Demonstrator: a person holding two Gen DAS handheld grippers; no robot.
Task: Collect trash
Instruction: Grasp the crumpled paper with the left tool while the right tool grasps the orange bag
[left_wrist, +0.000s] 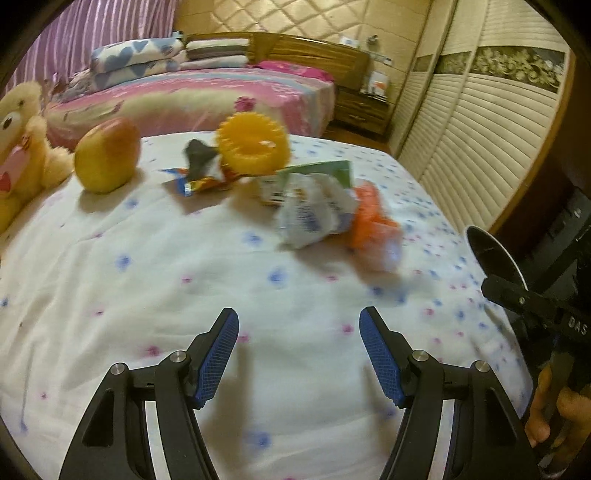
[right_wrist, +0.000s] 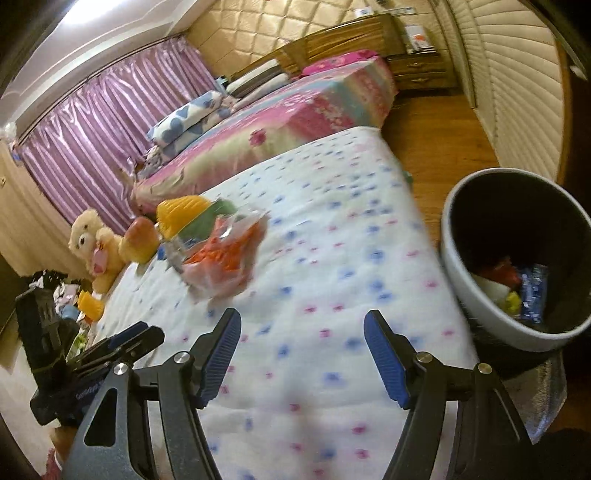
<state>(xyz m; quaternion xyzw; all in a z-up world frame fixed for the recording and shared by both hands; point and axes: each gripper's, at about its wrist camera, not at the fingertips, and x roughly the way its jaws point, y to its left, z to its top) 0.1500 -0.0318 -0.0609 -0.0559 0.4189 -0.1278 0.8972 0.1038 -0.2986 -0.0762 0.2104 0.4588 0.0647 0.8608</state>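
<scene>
A pile of trash lies on the flowered white cloth (left_wrist: 147, 295): a crumpled white wrapper (left_wrist: 314, 214), an orange plastic bag (left_wrist: 373, 221), a colourful wrapper (left_wrist: 199, 181) and a green card (left_wrist: 325, 170). My left gripper (left_wrist: 299, 314) is open and empty, short of the pile. My right gripper (right_wrist: 303, 314) is also open and empty over the cloth, with the orange bag (right_wrist: 225, 258) ahead to its left. A grey bin (right_wrist: 465, 280) holding several wrappers stands beside the table on the right.
An apple (left_wrist: 107, 155), a yellow ridged cup (left_wrist: 253, 144) and a teddy bear (left_wrist: 18, 147) sit at the cloth's far side. A person's hand (left_wrist: 554, 417) grips the right tool's handle. A bed (right_wrist: 295, 110), a wooden floor and a louvred wardrobe (left_wrist: 480, 147) lie beyond.
</scene>
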